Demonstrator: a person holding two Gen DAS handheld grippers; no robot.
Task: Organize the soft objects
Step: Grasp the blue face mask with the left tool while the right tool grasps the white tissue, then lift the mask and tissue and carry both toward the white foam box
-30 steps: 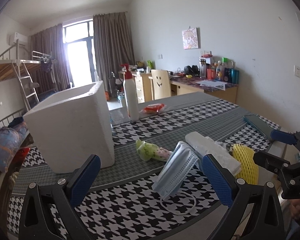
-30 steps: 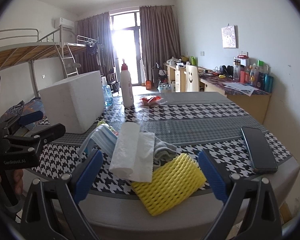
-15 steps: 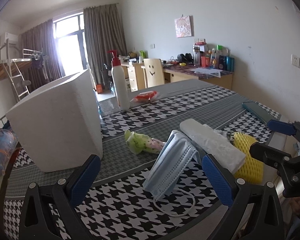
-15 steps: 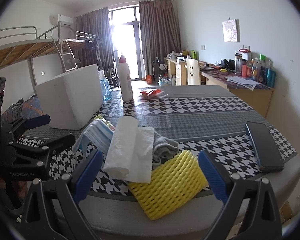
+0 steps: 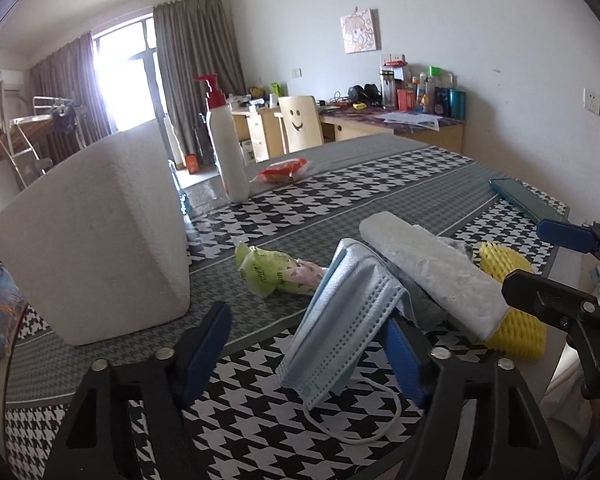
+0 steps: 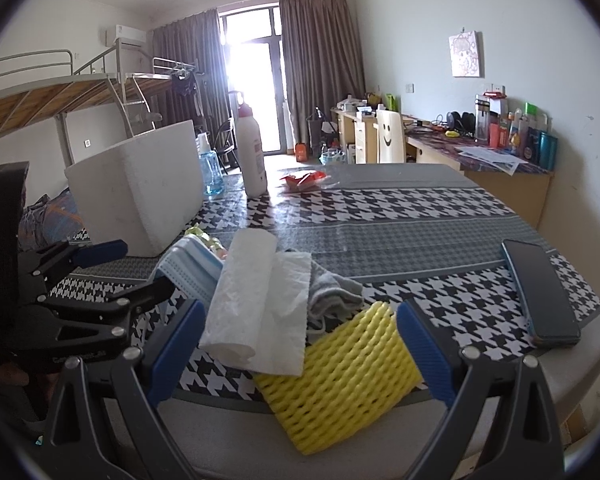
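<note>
Phone (image 6: 542, 292) lies apart; mask (image 5: 348, 312) perhaps touches tissue (image 5: 432, 272).

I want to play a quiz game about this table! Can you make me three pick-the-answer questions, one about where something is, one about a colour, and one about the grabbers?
1. Where does the phone lie?
A. near the table's right edge
B. inside the white foam box
C. under the mask

2. What colour is the foam net?
A. red
B. yellow
C. green

3. How are the left gripper and right gripper?
A. both open
B. both shut
C. one squeezing the paper towel

Answers: 1 A, it lies flat by the right rim. 2 B, plainly yellow. 3 A, blue pads stand wide apart, gripping nothing.
</note>
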